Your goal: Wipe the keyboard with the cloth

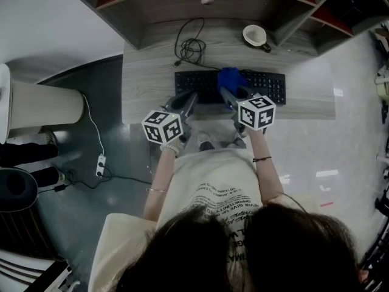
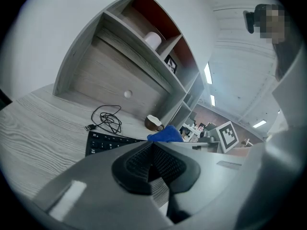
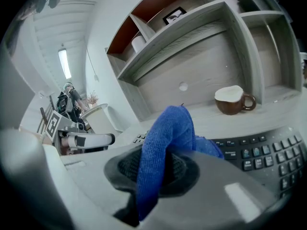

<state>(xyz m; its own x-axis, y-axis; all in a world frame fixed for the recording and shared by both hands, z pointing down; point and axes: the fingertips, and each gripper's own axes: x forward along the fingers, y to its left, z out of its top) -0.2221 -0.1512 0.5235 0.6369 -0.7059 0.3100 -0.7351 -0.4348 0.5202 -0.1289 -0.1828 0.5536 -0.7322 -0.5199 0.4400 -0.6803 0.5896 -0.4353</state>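
The right gripper (image 3: 153,171) has its fingers (image 3: 184,169) clamped on a fold of the blue cloth (image 3: 168,128), soft and light, over the middle of the keyboard (image 1: 267,85) on the tabletop (image 1: 146,84) (bunched fabric likely grips better than one thin edge), while the left gripper (image 2: 152,164) is pressed closed on nothing.

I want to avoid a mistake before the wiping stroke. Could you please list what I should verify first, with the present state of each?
1. The cloth is pinched by the fingers of the right gripper: ok.
2. The cloth is above the keyboard: ok.
3. The cloth touches the keys: cannot tell.
4. The left gripper is shut and empty: ok.
5. The cup stands apart, behind the keyboard: ok.
6. The cable lies off the keys: ok.
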